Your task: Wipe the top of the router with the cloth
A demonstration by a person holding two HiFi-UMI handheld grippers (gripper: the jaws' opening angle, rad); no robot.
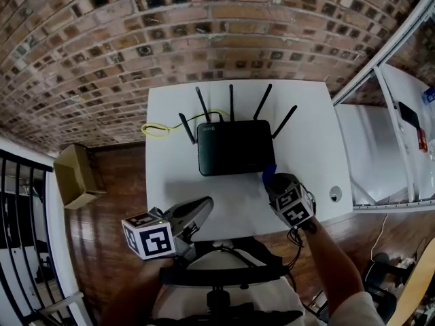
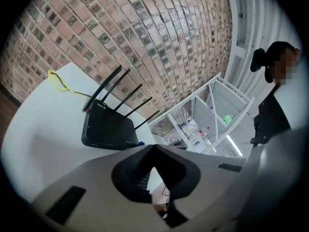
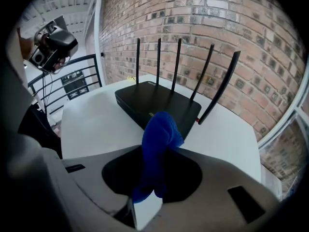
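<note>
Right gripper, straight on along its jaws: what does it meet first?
Probably the router, at its near edge. The blue cloth clamped in the right gripper sticks out ahead, so it would touch first; depth is unclear.

The router (image 1: 236, 147) is a flat, black, rectangular unit. It lies level at the rear middle of the white bench (image 1: 177, 182), with five black antennas standing along its rear edge. The cloth (image 3: 159, 144) is blue and bunched. It is clamped between the right tongs (image 3: 153, 170) and protrudes forward at the router's front right corner. Contact cannot be determined.
</note>
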